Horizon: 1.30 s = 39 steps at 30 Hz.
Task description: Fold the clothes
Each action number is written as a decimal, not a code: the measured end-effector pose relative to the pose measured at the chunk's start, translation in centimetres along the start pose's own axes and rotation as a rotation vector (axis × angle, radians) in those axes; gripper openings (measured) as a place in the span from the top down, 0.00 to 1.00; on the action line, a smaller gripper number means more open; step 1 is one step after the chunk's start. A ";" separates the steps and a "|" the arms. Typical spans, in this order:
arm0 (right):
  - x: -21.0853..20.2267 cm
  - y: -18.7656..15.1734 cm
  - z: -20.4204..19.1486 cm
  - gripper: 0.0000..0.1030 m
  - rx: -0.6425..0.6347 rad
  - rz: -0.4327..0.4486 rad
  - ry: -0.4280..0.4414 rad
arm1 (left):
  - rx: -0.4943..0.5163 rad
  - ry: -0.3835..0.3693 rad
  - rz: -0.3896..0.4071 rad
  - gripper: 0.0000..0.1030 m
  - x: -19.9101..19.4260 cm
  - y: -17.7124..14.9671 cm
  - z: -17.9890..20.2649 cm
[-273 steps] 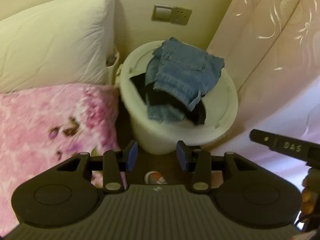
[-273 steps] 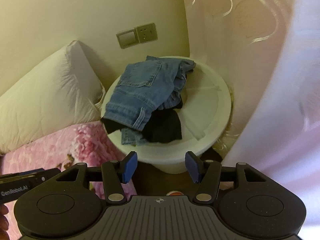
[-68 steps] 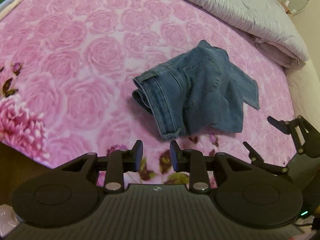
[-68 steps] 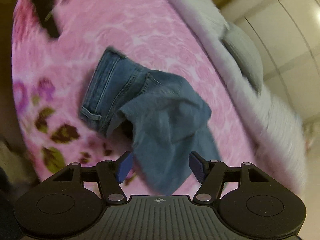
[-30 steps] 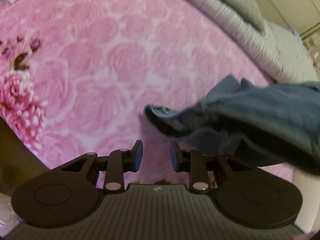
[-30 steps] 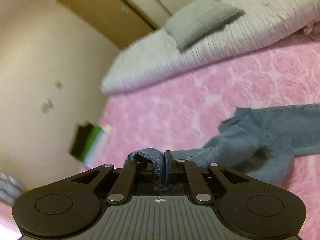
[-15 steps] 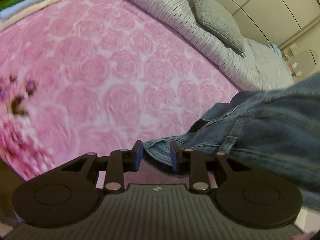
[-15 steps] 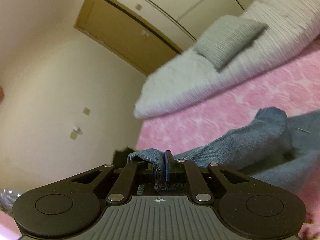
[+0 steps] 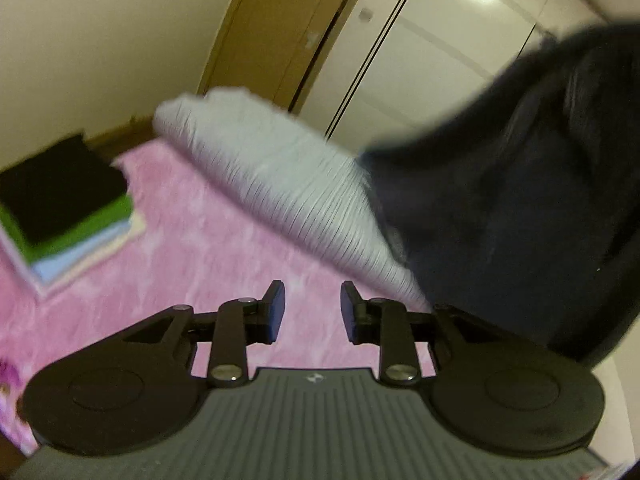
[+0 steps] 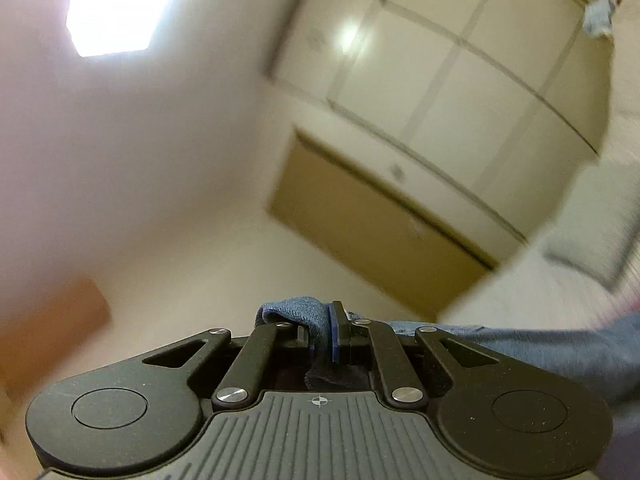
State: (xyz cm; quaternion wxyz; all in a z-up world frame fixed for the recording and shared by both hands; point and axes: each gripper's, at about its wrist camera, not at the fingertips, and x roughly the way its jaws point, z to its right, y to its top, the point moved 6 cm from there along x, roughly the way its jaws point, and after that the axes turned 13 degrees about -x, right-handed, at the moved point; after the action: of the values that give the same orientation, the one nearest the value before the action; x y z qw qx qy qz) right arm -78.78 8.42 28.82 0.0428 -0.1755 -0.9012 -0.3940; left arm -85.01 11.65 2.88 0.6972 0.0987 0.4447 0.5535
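Observation:
My right gripper (image 10: 322,330) is shut on a fold of the blue denim shorts (image 10: 296,314) and points up at the wall and ceiling; the cloth trails off to the right. In the left wrist view the shorts (image 9: 520,200) hang in the air as a dark blurred mass at the right, above the pink bed. My left gripper (image 9: 312,312) is open and empty, just left of the hanging denim and over the bedspread (image 9: 200,256).
A stack of folded clothes (image 9: 68,200), black on green on pale blue, lies at the bed's far left. A grey striped quilt (image 9: 288,184) lies across the far side. A wooden door (image 9: 280,28) and white wardrobe (image 10: 460,76) stand behind.
My right gripper has swung upward with the shorts, lifting them off the bed. My left gripper has tilted up too, still open, and the denim now hangs beside it.

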 end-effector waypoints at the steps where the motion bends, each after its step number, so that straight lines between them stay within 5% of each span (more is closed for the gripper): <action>1: -0.6 1.7 -0.3 0.92 0.005 0.056 -0.011 | 0.008 -0.023 0.000 0.75 0.2 0.1 0.8; 5: -4.6 6.6 3.7 0.92 0.043 0.199 -0.179 | 0.030 -0.067 -0.064 0.75 1.8 -2.9 3.1; 8: -9.5 6.1 11.8 0.92 0.115 0.188 -0.408 | 0.038 -0.042 -0.150 0.75 3.3 -6.6 3.0; 10: -14.4 3.7 18.9 0.92 0.173 0.131 -0.614 | 0.043 0.008 -0.216 0.75 4.4 -9.2 2.2; 13: -23.1 -3.7 30.8 0.80 0.323 -0.132 -0.999 | 0.068 0.088 -0.324 0.75 6.0 -13.3 1.1; 16: -32.9 -10.7 37.9 0.78 0.478 -0.288 -1.335 | 0.100 0.164 -0.405 0.75 6.9 -17.4 0.2; 18: -36.5 -13.5 40.1 0.78 0.541 -0.347 -1.406 | 0.106 0.197 -0.451 0.75 7.2 -20.1 0.0; 24: -37.4 -15.9 41.8 0.78 0.511 -0.458 -1.276 | 0.038 0.250 -0.520 0.75 7.0 -27.3 -0.3; 32: -36.5 -19.3 45.1 0.77 0.453 -0.592 -1.130 | -0.010 0.369 -0.522 0.73 5.6 -31.4 -3.6; 33: -36.4 -19.6 45.5 0.74 0.445 -0.605 -1.124 | -0.027 0.380 -0.518 0.73 5.5 -31.7 -4.3; 36: -36.5 -20.6 46.9 0.28 0.446 -0.619 -1.102 | -0.115 0.401 -0.499 0.72 5.3 -32.3 -6.6; 39: -36.6 -21.5 48.2 0.28 0.473 -0.618 -1.073 | -0.211 0.413 -0.457 0.71 5.7 -32.3 -8.8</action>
State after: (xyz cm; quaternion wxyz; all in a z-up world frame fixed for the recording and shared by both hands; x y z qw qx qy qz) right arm -49.18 19.50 -27.04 -0.4898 -0.0665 -0.8685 -0.0377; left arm -69.40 1.55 -25.50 0.7049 -0.1909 0.5275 0.4341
